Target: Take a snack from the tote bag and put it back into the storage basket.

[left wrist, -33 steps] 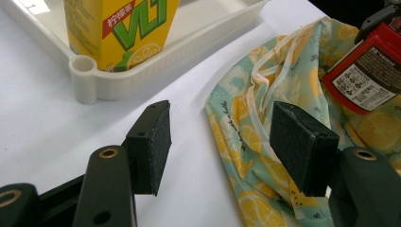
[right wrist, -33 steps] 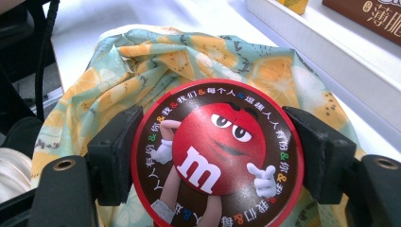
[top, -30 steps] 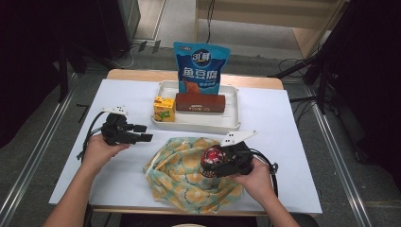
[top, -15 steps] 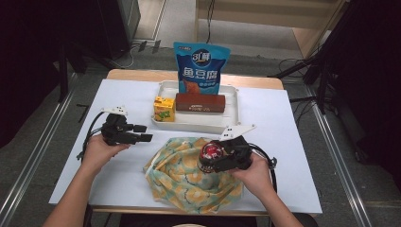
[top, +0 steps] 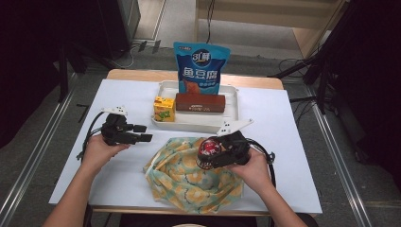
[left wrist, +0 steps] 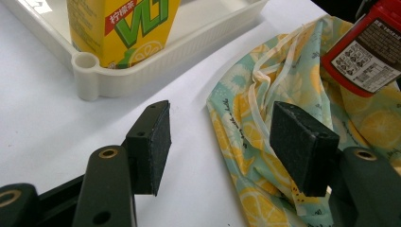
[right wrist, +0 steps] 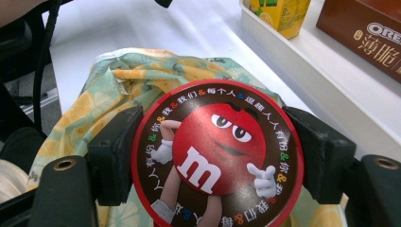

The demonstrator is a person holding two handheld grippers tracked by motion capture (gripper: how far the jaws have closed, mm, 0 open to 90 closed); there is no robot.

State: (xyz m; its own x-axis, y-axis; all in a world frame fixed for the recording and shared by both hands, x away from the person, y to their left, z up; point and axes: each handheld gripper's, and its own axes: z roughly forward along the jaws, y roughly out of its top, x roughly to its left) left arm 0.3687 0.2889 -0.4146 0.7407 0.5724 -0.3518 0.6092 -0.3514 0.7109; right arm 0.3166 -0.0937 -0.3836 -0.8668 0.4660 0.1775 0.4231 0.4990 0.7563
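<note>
Red lid front and centre: the right claw is clamped on the round M&M's tub, one black jaw pressed to each side of the rim, holding it lid-outward above the lemon-print cloth. From the high view, the tub sits in that claw over the cloth's upper part, just short of the white tray. Over on the other side, the left claw is spread wide with nothing between the jaws, hovering over bare white table at the cloth's edge, the yellow lemon-tea carton ahead in the tray's corner. Compared with a second ago, the right hand has carried the tub a little up and away from the person, toward the tray; the left claw has not budged. Brown Oreo box and blue snack bag sit unchanged.
</note>
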